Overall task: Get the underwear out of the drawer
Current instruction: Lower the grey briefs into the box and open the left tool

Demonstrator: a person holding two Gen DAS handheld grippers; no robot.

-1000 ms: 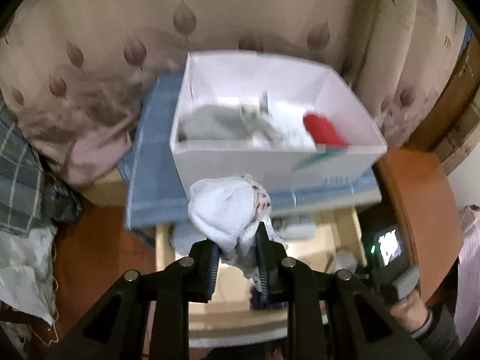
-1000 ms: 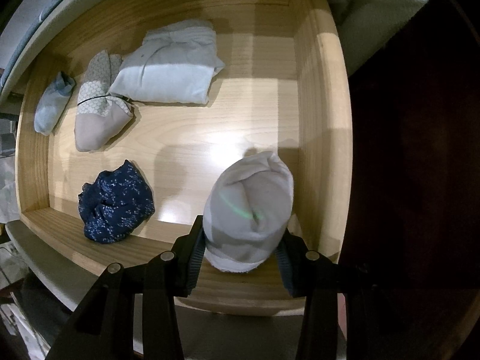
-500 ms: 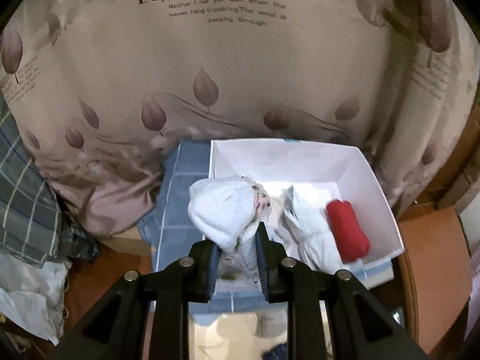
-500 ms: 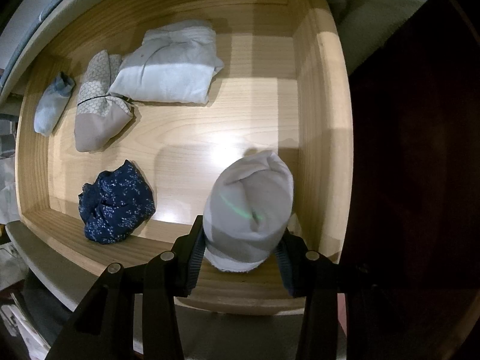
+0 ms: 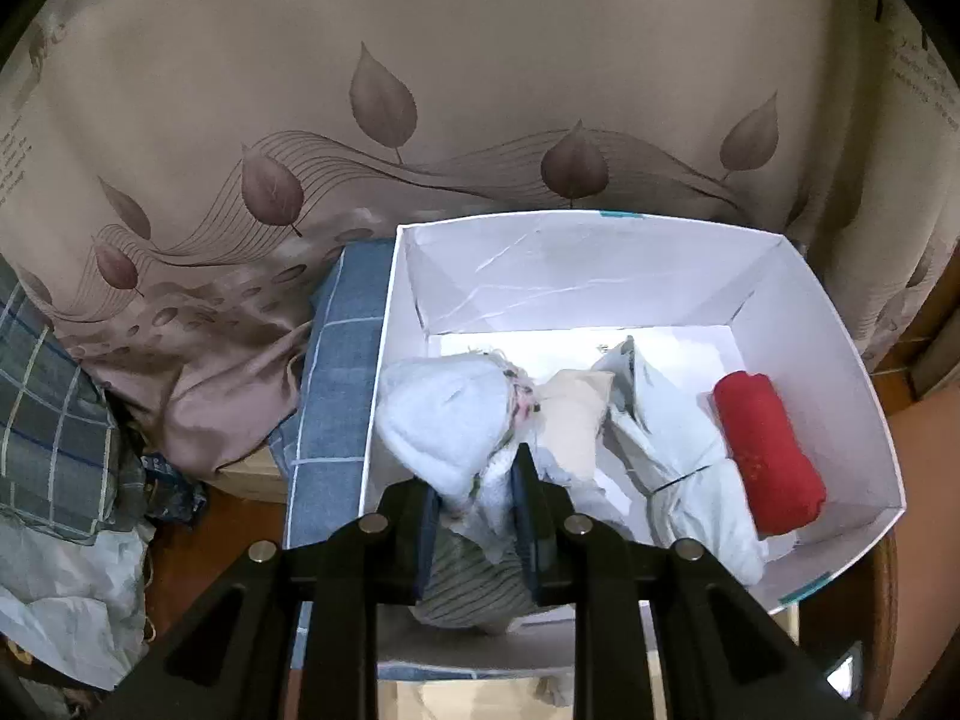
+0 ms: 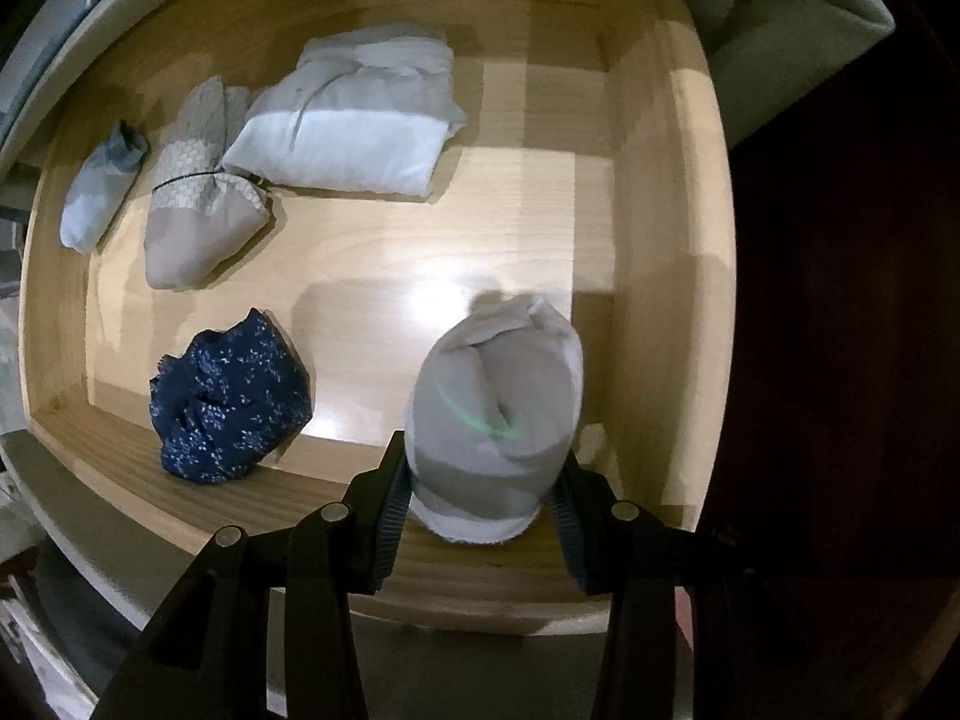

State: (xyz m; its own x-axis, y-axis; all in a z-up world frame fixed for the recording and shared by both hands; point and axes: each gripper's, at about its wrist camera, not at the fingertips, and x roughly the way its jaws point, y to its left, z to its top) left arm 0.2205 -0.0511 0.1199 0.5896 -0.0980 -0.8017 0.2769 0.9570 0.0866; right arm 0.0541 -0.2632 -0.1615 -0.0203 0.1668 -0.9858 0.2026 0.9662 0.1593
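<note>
My bedroom at home, leaf-print curtain [image 5: 420, 138] behind, wooden drawer [image 6: 660, 240] of folded underwear [image 6: 354, 120], plaid bedding [image 5: 48, 420] at left

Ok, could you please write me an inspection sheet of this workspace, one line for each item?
Surface: pale wooden drawer, open; white cardboard box on a blue checked cloth.
Job's things: in the drawer, navy speckled bundle, beige roll, white folded piece, small pale blue roll; in the box, red roll and pale pieces.
Clutter: plaid cloth beside the box.
Grippers: left gripper shut on a white rolled garment over the box; right gripper shut on a grey-white rolled garment over the drawer.
Cables: nothing seen.
Surroundings: beige leaf-print curtain.
</note>
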